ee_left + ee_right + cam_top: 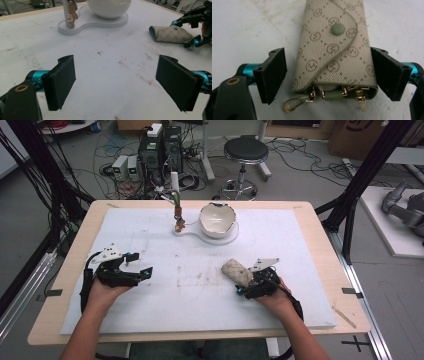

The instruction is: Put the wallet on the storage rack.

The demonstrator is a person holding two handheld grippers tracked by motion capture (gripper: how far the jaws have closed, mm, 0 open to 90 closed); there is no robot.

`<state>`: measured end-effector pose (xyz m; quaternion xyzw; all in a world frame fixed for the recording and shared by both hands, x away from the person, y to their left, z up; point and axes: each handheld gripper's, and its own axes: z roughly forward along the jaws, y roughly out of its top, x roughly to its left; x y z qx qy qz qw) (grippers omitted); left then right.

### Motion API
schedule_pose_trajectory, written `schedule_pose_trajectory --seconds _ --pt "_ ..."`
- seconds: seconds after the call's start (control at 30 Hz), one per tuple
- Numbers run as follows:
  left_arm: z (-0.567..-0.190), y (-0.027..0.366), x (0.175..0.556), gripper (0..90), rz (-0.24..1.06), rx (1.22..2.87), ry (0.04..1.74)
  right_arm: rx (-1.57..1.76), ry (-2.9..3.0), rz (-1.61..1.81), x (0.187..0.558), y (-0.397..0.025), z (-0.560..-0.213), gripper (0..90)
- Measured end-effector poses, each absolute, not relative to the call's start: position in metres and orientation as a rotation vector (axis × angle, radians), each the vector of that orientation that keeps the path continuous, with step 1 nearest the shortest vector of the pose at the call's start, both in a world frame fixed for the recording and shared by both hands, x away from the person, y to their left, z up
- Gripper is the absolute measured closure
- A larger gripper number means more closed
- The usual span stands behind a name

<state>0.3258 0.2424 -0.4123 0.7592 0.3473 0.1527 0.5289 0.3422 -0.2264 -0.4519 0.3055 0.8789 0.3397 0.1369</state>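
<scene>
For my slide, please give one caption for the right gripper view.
Open right claw straddles a beige monogram key case lying on the white mat.

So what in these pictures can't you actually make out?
- Key pouch: in the right gripper view its far end is cut off by the top edge, and the flap hides most of the gold hooks.
- Right claw: one jaw looks to touch the pouch, the other stands apart; whether it grips is unclear.
- Small brown thing on the stand: too small in the high view to name.
- White bowl: its top is cut off in the left gripper view.
</scene>
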Motion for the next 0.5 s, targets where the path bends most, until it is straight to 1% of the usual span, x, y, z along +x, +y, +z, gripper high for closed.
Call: schedule_pose_trajectory --seconds 0.2,0.23,0.3,0.4,0.5 --pt "-0.4135 0.2415 0.3261 16.2 0.360 1.819 0.832 0.895 2.551 0.987 0.3431 -0.2274 -0.4521 18.2" --pt "-0.4136 0.2412 0.3260 16.2 0.359 1.818 0.834 0.900 2.548 0.988 0.3430 -0.2276 -0.4518 20.6" --pt "-0.4135 0.2411 0.3260 16.3 0.359 1.818 0.834 0.908 2.546 0.994 0.3426 -0.2299 -0.4499 31.5" --pt "-0.4133 0.2409 0.3259 16.2 0.359 1.814 0.834 0.929 2.551 1.012 0.3444 -0.2333 -0.4485 34.9" --pt "-0.4128 0.2416 0.3259 16.3 0.362 1.819 0.830 0.937 2.551 1.006 0.3440 -0.2332 -0.4478 35.4"
